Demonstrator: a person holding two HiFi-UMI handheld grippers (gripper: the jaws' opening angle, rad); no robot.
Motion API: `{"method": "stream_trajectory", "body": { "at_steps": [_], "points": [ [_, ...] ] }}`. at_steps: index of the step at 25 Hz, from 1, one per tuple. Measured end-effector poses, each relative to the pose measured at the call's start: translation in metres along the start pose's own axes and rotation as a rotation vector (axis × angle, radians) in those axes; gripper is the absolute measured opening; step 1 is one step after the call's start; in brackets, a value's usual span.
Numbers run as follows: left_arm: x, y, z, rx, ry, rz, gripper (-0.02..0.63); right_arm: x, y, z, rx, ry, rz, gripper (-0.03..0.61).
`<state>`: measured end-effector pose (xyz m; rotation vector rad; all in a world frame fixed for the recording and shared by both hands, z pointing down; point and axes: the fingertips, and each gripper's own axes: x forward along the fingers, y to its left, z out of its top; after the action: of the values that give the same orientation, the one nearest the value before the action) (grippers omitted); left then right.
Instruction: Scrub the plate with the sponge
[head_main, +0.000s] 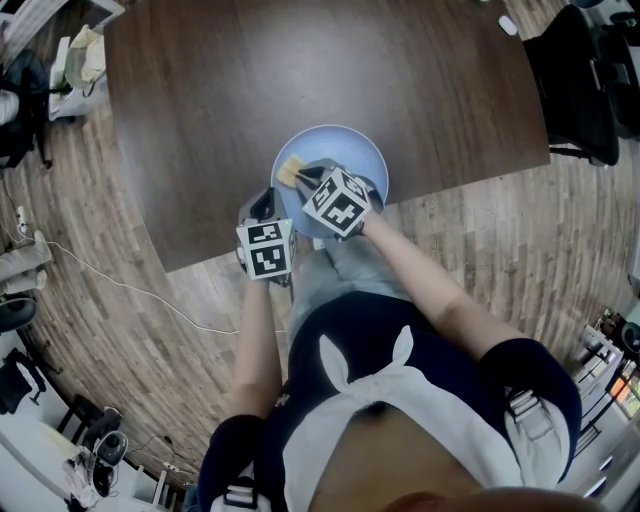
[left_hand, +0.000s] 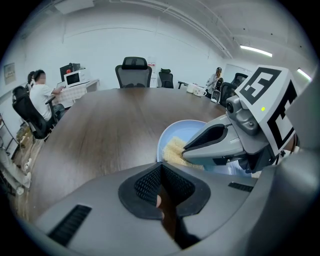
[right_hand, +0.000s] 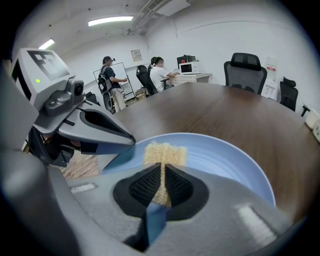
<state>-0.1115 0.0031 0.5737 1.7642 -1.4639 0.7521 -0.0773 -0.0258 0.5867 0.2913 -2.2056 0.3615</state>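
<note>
A light blue plate (head_main: 345, 150) lies at the near edge of the dark wooden table (head_main: 300, 70). My right gripper (right_hand: 163, 167) is shut on a yellow sponge (right_hand: 165, 152), which rests against the plate's inner surface (right_hand: 225, 160) on its left side. In the head view the sponge (head_main: 291, 172) sits at the plate's left rim, just ahead of the right gripper (head_main: 300, 180). My left gripper (left_hand: 160, 170) is shut, and I see nothing held in it. Its tip (right_hand: 131, 141) lies at the plate's left rim. The left gripper view shows the sponge (left_hand: 172, 149) under the right gripper (left_hand: 186, 149).
The table stretches far beyond the plate. Black office chairs (left_hand: 134, 70) stand at its far end and another (head_main: 585, 80) stands to the right. People (right_hand: 112, 80) sit and stand at a desk in the background. A small white object (head_main: 508, 25) lies on the table's far right corner.
</note>
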Motion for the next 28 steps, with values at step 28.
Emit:
{"method": "stream_trajectory", "body": {
  "at_steps": [28],
  "points": [
    [-0.001, 0.000, 0.000, 0.009, 0.004, 0.000, -0.001, -0.025, -0.062, -0.017, 0.214, 0.011, -0.258, 0.023]
  ]
}}
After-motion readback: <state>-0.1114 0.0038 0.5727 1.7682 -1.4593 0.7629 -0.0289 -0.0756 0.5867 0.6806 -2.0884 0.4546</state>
